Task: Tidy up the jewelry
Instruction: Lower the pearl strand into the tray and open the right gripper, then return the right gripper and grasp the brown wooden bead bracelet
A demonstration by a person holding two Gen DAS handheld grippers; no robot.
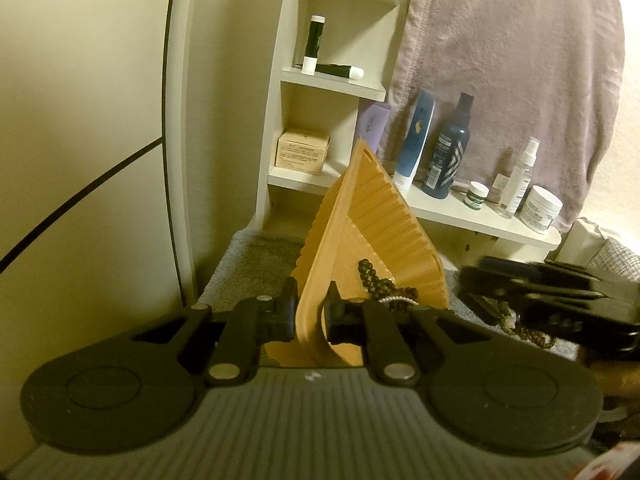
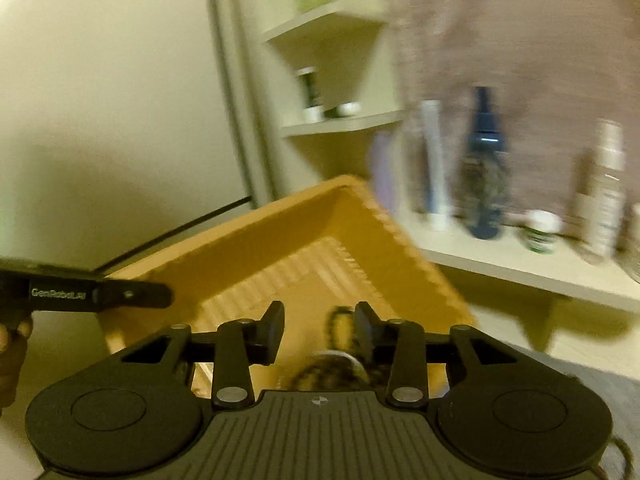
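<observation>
The left gripper (image 1: pixel 310 318) pinches the orange tray (image 1: pixel 372 216) rim, tilting it so the right gripper (image 2: pixel 319 330), fingers spread, drops beads (image 1: pixel 374 278) inside.

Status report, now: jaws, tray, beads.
Left gripper shut on orange tray wall, tray tilted up. Right gripper jaws open over tray, dark bead strands between them, not pinched. Nothing blocking the tray.
</observation>
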